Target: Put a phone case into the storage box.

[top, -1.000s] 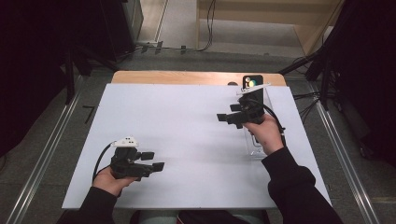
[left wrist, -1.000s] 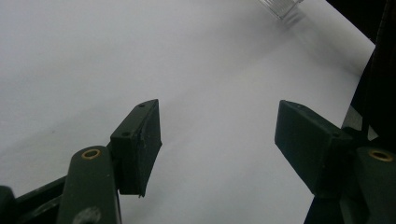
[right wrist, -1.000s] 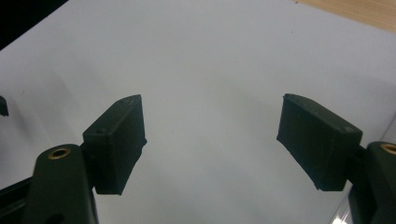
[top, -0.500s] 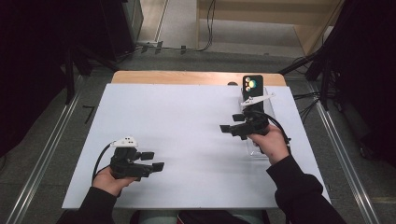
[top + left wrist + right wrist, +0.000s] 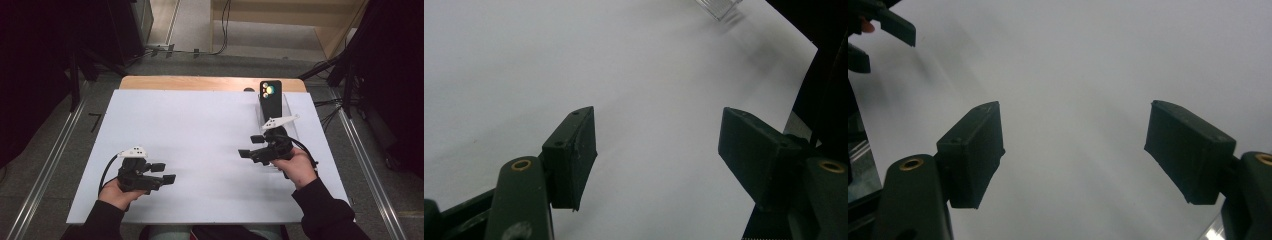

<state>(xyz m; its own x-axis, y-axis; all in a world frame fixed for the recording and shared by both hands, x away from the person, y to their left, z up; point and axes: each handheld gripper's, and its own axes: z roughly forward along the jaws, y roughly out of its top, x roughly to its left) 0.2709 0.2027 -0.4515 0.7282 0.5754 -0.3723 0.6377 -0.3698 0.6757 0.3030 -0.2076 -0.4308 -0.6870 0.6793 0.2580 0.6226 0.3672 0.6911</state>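
Observation:
A black phone stands upright in a clear stand at the back right of the white sheet. My right gripper hovers just in front of the stand, pointing left, open and empty. In the right gripper view its jaws stand wide over bare white sheet. My left gripper rests low near the front left, pointing right, open with nothing between its fingers. In the left gripper view the stand's corner shows far off.
The white sheet covers most of a wooden table. Dark equipment and cables stand on the floor beyond and on both sides. The other hand's gripper shows at the top left of the right gripper view.
My right gripper has drawn back from the phone and stand toward the front of the table, a little lower. The left gripper has stayed put.

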